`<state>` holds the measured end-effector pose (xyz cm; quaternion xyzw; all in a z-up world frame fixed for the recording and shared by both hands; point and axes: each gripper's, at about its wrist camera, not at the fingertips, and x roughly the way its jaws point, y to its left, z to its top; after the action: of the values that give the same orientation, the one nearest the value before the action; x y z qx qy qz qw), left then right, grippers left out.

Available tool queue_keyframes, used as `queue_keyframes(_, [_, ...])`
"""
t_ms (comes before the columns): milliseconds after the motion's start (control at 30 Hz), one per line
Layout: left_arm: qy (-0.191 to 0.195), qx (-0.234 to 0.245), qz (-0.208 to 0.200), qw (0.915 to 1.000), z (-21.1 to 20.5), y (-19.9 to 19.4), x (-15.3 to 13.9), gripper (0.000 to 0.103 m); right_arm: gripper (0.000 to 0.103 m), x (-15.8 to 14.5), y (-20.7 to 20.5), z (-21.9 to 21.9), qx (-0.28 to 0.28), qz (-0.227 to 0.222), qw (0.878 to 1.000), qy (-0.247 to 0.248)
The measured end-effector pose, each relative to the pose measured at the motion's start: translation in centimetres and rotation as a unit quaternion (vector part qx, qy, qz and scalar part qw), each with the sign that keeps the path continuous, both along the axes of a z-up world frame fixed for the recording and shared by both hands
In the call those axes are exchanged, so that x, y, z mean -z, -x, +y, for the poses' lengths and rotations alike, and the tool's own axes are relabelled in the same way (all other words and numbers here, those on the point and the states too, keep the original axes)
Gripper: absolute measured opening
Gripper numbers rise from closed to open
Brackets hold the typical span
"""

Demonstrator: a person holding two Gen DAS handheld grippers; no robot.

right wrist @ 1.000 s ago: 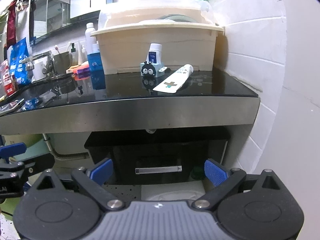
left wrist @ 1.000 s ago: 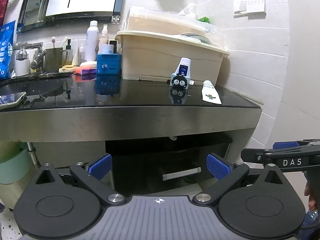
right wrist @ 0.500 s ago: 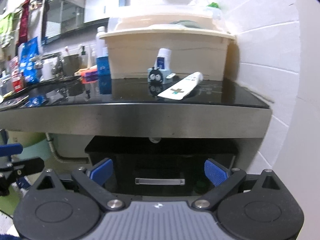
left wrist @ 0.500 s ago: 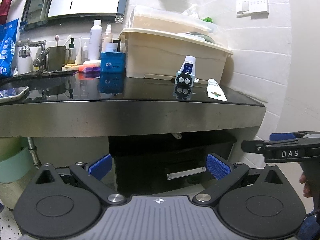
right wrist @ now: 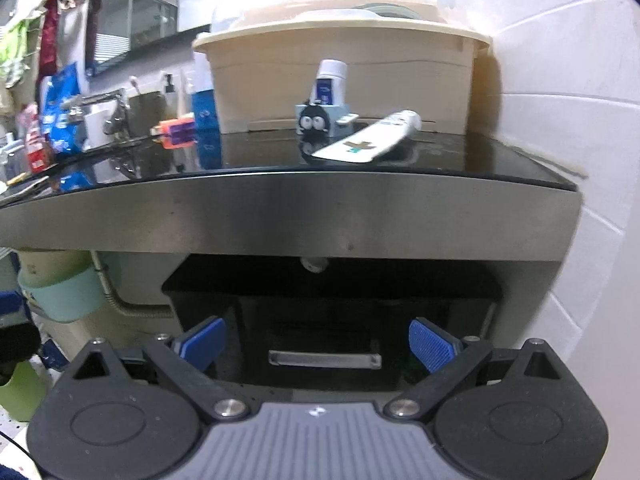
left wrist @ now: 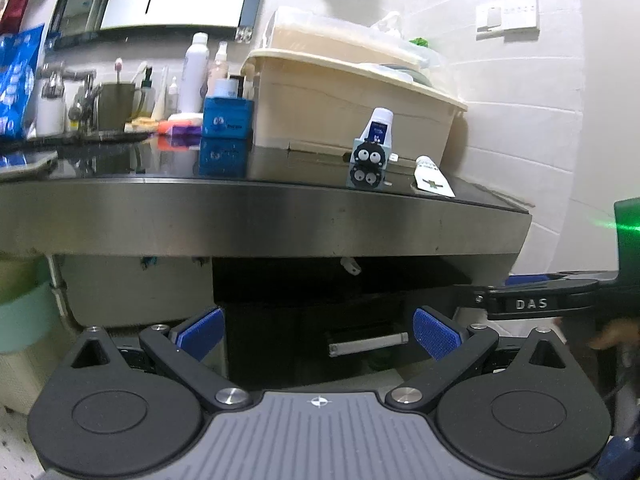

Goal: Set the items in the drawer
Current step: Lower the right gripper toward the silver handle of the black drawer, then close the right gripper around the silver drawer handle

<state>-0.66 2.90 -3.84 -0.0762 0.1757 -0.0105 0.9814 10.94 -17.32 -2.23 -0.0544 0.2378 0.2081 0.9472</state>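
Drawer (left wrist: pixel 360 336), left wrist view: shut under the counter (left wrist: pixel 264 212), front dark and dim, only its handle clear; left claw (left wrist: pixel 316 330) wide open, empty; right claw (left wrist: pixel 536 300) cut off at the frame edge, higher than before. Right wrist view: drawer (right wrist: pixel 324 354) nearer than earlier, right claw (right wrist: pixel 316 346) spread wide, empty; tube (right wrist: pixel 372 140) and holder (right wrist: pixel 322 120) on the counter (right wrist: pixel 280 204) above.

Both tools have closed in on the drawer (right wrist: pixel 324 344); its handle (right wrist: pixel 325 359) now sits larger, centred in the right-wrist view.
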Motion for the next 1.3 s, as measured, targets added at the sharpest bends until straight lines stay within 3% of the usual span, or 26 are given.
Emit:
queue_keyframes(200, [-0.003,0.005,0.004,1.0000,-0.4,0.1,0.6,0.102,0.099,1.4,-1.1,1.4,-0.039,-0.016,0.998,0.054])
queue_keyframes(367, [0.015,0.004,0.011,0.9998,-0.2,0.3,1.1,0.102,0.099,2.5,-1.9,2.6,-0.086,-0.041,0.990,0.109])
queue_keyframes(533, [0.014,0.003,0.011,0.9998,-0.4,0.6,1.3,0.102,0.099,3.5,-2.7,3.9,-0.143,-0.090,0.969,0.182])
queue_keyframes(833, [0.023,0.004,0.025,0.9994,-0.5,0.4,1.8,0.102,0.099,5.9,-5.1,5.5,-0.239,-0.075,0.938,0.239])
queue_keyframes(1000, [0.022,0.007,0.021,0.9995,-0.6,0.6,1.8,0.102,0.099,8.5,-6.3,7.0,-0.263,-0.071,0.912,0.306])
queue_keyframes(1300, [0.019,0.012,0.026,0.9994,-0.7,0.5,1.9,0.102,0.099,11.5,-7.9,8.6,-0.308,-0.056,0.885,0.344])
